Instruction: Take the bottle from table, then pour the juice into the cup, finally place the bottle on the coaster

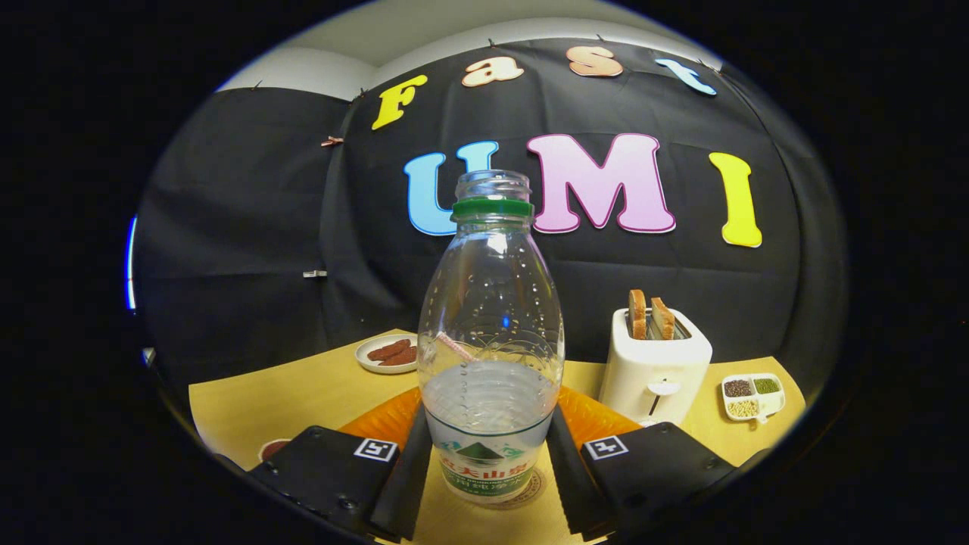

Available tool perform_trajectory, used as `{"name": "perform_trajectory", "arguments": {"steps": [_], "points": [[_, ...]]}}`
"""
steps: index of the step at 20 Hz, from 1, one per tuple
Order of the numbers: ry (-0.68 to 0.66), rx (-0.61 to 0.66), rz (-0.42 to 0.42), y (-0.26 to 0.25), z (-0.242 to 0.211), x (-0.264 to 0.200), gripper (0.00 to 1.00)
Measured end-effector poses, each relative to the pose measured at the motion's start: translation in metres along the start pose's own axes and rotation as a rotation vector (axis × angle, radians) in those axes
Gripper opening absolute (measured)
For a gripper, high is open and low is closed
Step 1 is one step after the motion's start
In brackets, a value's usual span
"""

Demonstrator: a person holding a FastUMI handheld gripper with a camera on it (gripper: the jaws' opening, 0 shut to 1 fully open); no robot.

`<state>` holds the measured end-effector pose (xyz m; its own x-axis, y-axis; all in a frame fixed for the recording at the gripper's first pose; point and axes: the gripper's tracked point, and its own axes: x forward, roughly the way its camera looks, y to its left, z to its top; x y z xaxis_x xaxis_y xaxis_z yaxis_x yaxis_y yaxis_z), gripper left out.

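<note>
A clear plastic bottle [490,318] with a green neck ring and no cap stands upright between my fingers, about a third full of clear liquid. Its base rests on a round brown patterned coaster [534,486] on the yellow table [303,393]. My gripper [490,424] has both black fingers against the bottle's sides at label height, the left finger [409,469] and the right finger [569,469] touching it. An orange ribbed vessel [382,420] sits just behind the bottle, showing on both sides of it; its inside is hidden.
A white toaster [655,371] with two bread slices stands beyond the right finger. A small divided dish of seeds [751,395] lies right of it. A white plate with brown pieces [387,353] sits at the back left. A dark red round thing [271,448] peeks beside the left finger.
</note>
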<state>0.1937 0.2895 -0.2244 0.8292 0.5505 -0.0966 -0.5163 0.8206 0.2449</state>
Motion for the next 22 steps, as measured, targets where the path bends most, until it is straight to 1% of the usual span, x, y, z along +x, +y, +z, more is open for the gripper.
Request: {"name": "perform_trajectory", "arguments": {"steps": [3,8,17,22], "points": [[0.008,0.016,-0.001,-0.011,-0.018,0.017,0.74],[0.03,0.032,0.036,-0.011,-0.042,0.033,0.75],[0.081,0.053,0.044,-0.01,-0.066,0.036,0.75],[0.088,0.044,0.039,-0.011,-0.073,0.035,0.77]]}}
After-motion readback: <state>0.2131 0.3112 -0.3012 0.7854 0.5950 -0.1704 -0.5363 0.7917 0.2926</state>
